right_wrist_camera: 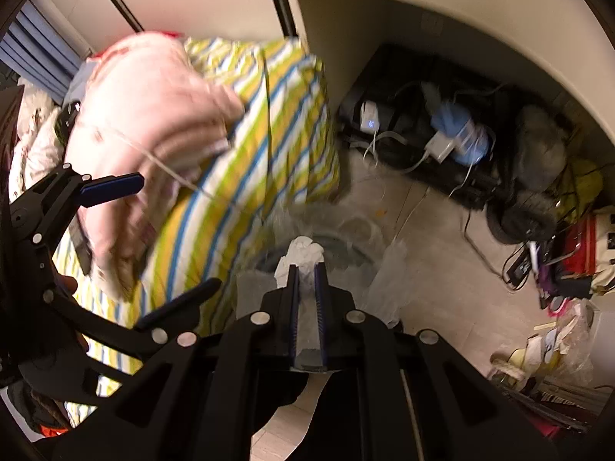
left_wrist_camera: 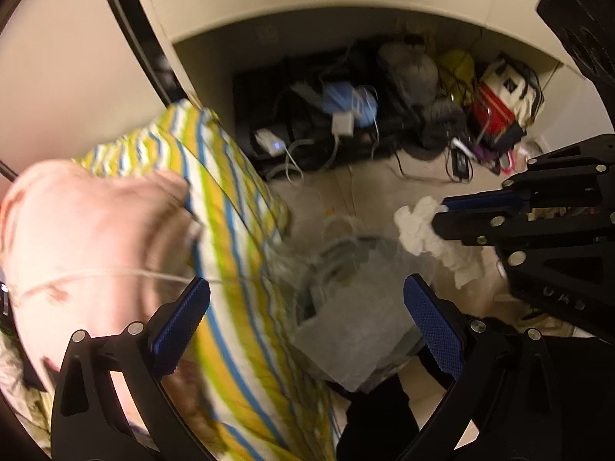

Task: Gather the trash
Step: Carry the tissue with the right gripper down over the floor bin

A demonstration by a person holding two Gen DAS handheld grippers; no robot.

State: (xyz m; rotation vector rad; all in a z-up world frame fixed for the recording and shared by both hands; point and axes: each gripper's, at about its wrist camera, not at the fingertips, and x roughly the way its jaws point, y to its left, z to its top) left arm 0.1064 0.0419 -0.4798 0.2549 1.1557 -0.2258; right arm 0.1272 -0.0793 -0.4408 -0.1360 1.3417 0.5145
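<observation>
Got the crumpled tissue (right_wrist_camera: 303,257) pinched in my right gripper (right_wrist_camera: 306,280) right now, jaws nearly closed on it with the wad poking out past the tips. It's hanging right over the bin (left_wrist_camera: 346,269) on the floor, the one lined with a clear plastic bag (left_wrist_camera: 346,330), tucked beside the bed with the striped sheet (left_wrist_camera: 238,230).

Left gripper (left_wrist_camera: 307,326) is wide open with nothing in it, pointing down at the bag too.

Handling-wise, this thing weighs basically nothing and it's soft, so it squashes flat between the pads. No slip worries, the paper grabs the textured rubber fine. If anything I'd guess it might cling to a pad when I let go, so a little shake could be needed. Pinching the bulky middle of the wad is the way to go; grab a loose corner and it just tears or unfolds.

The bag liner looks thin and floppy as well, so I wouldn't poke into it hard.

Loads of cables and bags (right_wrist_camera: 538,176) under the desk further back, plus more scraps (right_wrist_camera: 546,349) on the floor at the right. Views are pretty blurred.
</observation>
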